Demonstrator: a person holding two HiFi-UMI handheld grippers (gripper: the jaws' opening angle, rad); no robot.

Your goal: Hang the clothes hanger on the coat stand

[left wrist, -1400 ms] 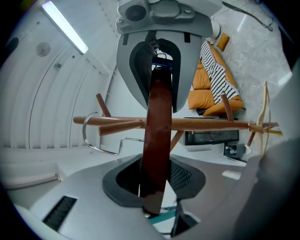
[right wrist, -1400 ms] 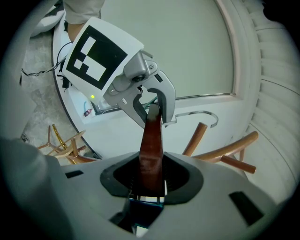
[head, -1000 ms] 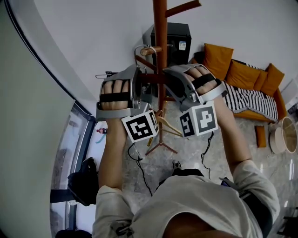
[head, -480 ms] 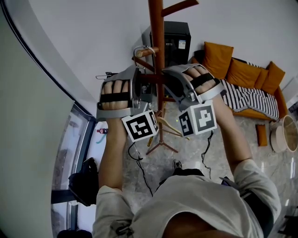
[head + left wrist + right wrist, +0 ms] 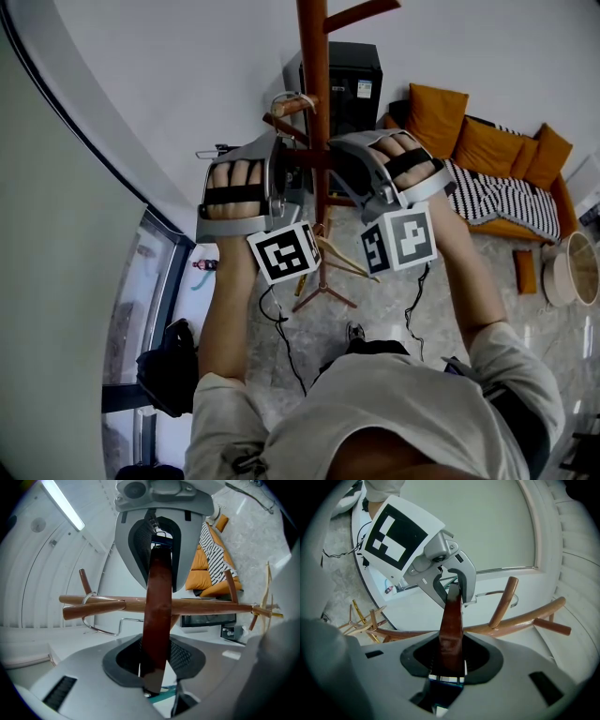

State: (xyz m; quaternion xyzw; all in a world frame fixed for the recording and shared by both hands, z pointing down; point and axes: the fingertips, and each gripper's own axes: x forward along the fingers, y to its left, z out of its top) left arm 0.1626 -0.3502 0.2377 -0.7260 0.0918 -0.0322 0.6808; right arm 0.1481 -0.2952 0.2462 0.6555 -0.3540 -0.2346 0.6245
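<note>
The hanger (image 5: 302, 156) is sitting up against the coat stand (image 5: 314, 56), with its dark wooden bar crossing the stand's pole. Its metal hook (image 5: 285, 96) is looping around a short peg (image 5: 300, 102) on the left of the pole. Whether the hook is bearing weight on the peg cannot be told.

The left gripper (image 5: 284, 176) is clamping one end of the bar. In the left gripper view, the jaws (image 5: 155, 660) are closing partway onto the hanger (image 5: 157, 616), with the pads pressing on the wood. The bar is running from there to the right gripper (image 5: 157, 541) opposite, and the hook (image 5: 101, 630) is circling the peg (image 5: 93, 609) beyond it.

The right gripper (image 5: 349, 173) is clamping the other end. In the right gripper view, its jaws (image 5: 449, 660) are likewise standing partly closed and pressing on the hanger (image 5: 451, 620), which is leading to the left gripper (image 5: 451, 585).

Both grippers are facing each other across the pole, one on each side.

More wooden hangers (image 5: 339, 255) are lying on the floor at the stand's base. A black cabinet (image 5: 349, 80) is standing behind the stand, and an orange sofa (image 5: 487, 150) with a striped blanket (image 5: 497, 202) is sitting to the right.
</note>
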